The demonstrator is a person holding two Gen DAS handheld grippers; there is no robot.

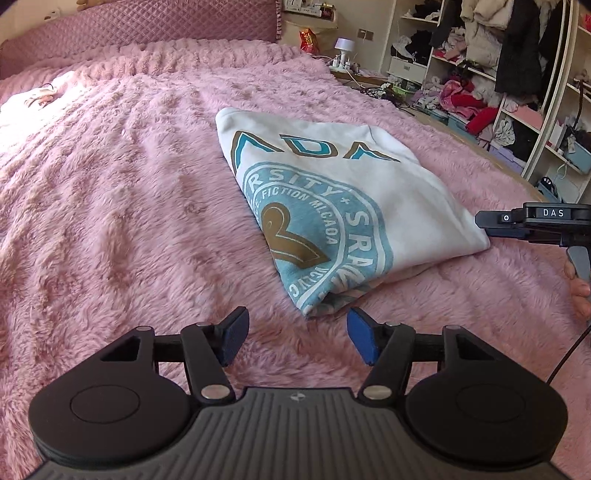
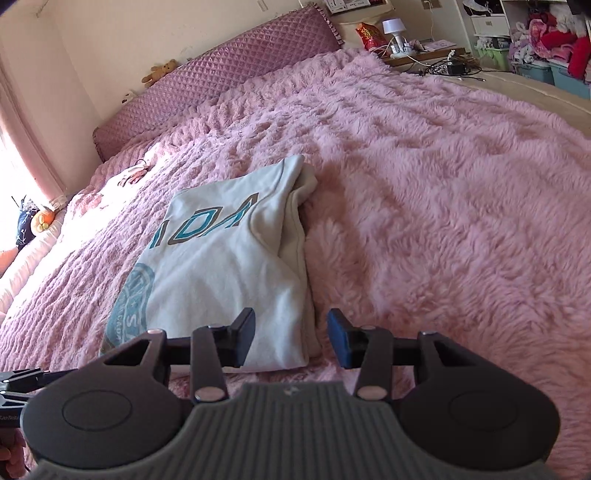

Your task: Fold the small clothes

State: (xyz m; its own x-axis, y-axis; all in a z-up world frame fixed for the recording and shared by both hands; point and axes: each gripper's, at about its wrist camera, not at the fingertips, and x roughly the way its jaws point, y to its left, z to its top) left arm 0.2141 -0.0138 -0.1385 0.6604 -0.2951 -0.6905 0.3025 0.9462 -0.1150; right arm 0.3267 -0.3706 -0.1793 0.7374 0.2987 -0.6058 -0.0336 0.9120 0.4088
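Observation:
A white T-shirt [image 1: 332, 192] with a teal round print and teal letters lies folded into a rectangle on the fluffy pink bedspread [image 1: 110, 184]. My left gripper [image 1: 295, 328] hovers open just short of the shirt's near corner, with nothing between its blue pads. In the right wrist view the shirt [image 2: 229, 258] lies straight ahead, and my right gripper [image 2: 291, 325] is open over its near right corner, its pads not pressing the cloth. The right gripper's side [image 1: 524, 221] also shows in the left wrist view at the shirt's right corner, with a hand below it.
A quilted purple headboard [image 2: 221, 81] runs along the far side of the bed. Open shelves [image 1: 480, 74] stuffed with clothes stand to the right. A nightstand with a small white lamp [image 2: 393, 31] and cables sits by the bed's far corner. A small garment [image 2: 133, 173] lies near the headboard.

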